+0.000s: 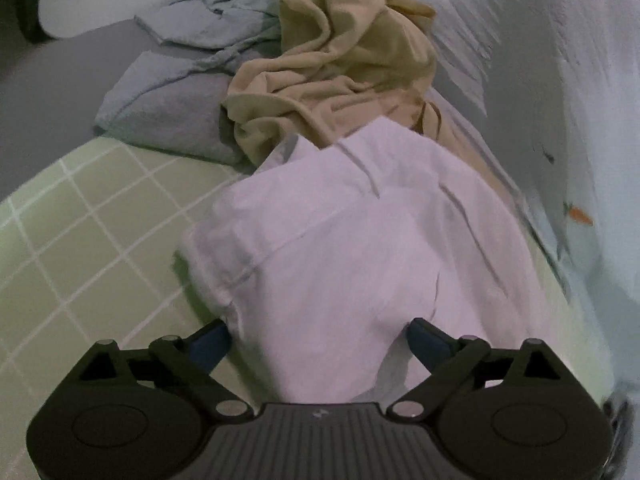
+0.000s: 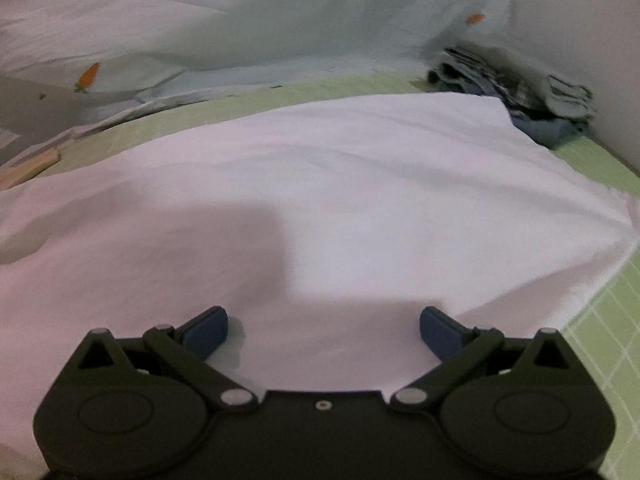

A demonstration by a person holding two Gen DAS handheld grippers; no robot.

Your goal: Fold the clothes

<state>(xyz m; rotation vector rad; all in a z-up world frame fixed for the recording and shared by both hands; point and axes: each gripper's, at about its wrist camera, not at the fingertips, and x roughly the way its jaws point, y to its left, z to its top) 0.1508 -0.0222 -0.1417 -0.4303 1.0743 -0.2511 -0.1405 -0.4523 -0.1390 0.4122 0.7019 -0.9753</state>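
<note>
A white shirt (image 1: 344, 232) lies on a green checked mat (image 1: 80, 232), its collar end pointing away in the left wrist view. My left gripper (image 1: 318, 340) is open, its blue fingertips (image 1: 210, 342) straddling the near edge of the shirt. In the right wrist view the white shirt (image 2: 340, 200) spreads flat and wide across the mat (image 2: 600, 340). My right gripper (image 2: 324, 330) is open just above the shirt's near part, holding nothing.
A crumpled tan garment (image 1: 340, 68) and grey-blue clothes (image 1: 172, 92) lie beyond the shirt. A pale blue carrot-print sheet (image 2: 240, 32) is bunched along the far side. A stack of dark folded clothes (image 2: 516, 88) sits by the white wall (image 2: 592, 40).
</note>
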